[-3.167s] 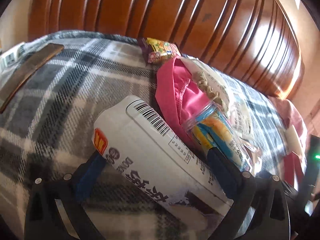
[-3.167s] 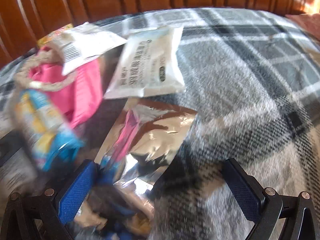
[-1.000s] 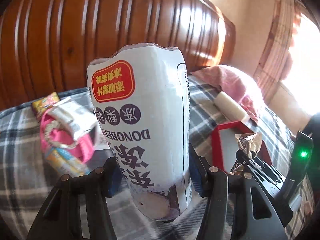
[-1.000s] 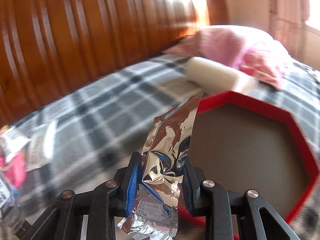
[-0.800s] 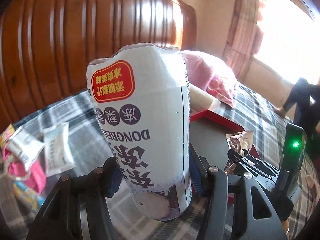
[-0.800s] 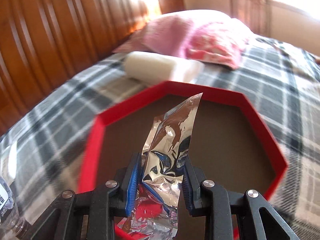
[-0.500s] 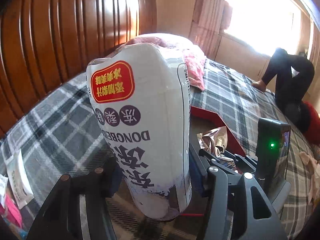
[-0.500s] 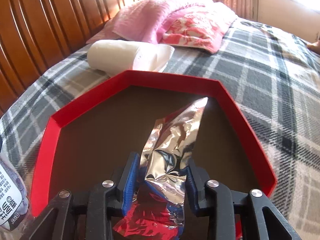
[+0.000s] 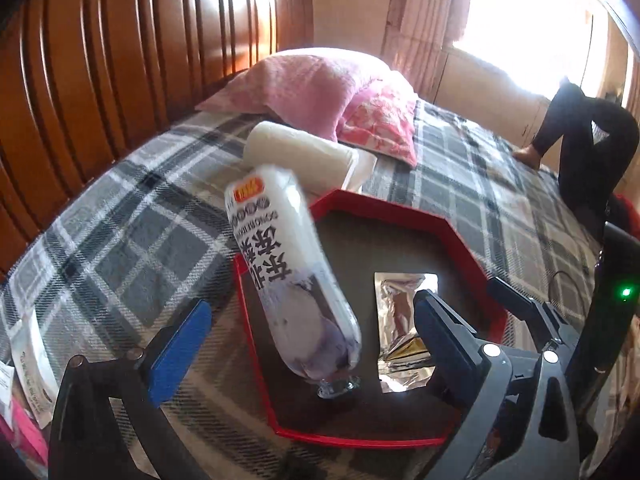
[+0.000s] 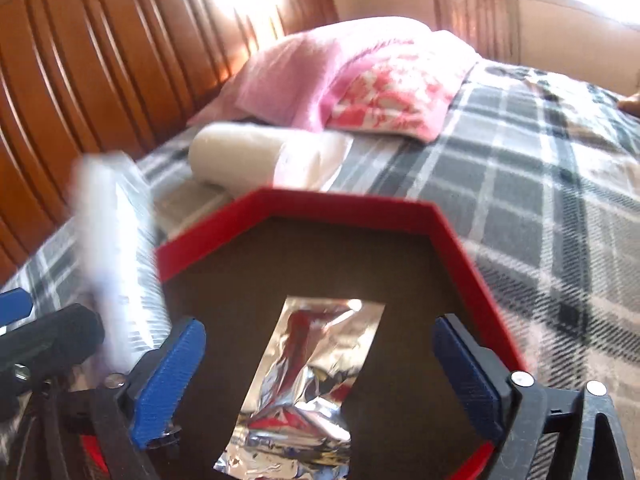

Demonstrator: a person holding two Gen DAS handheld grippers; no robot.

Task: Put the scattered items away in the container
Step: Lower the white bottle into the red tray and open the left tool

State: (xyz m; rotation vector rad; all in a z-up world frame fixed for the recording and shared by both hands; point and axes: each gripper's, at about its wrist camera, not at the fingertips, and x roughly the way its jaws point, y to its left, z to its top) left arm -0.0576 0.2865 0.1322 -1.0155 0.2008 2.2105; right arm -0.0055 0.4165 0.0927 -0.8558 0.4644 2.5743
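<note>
Both grippers hang over the near side of the red tray, which sits on the plaid bed. The left gripper has its jaws opening, wide apart, and the bottle stands tilted between them with neither pad on it; its cap end is down on the tray floor by the near left edge and its body leans out over the left rim. The right gripper is opening too, pads clear of the foil packet, which lies flat on the tray floor between them, just right of the bottle. Past the packet the dark floor runs bare to the far rim, and the right half of the tray is free. Beyond the far rim a white roll lies close to the tray's far left corner, with pink pillows behind it against the wooden headboard. At the bed's near left edge white packets lie well apart from the tray. A person's dark-clad leg rests on the far right side of the bed.
</note>
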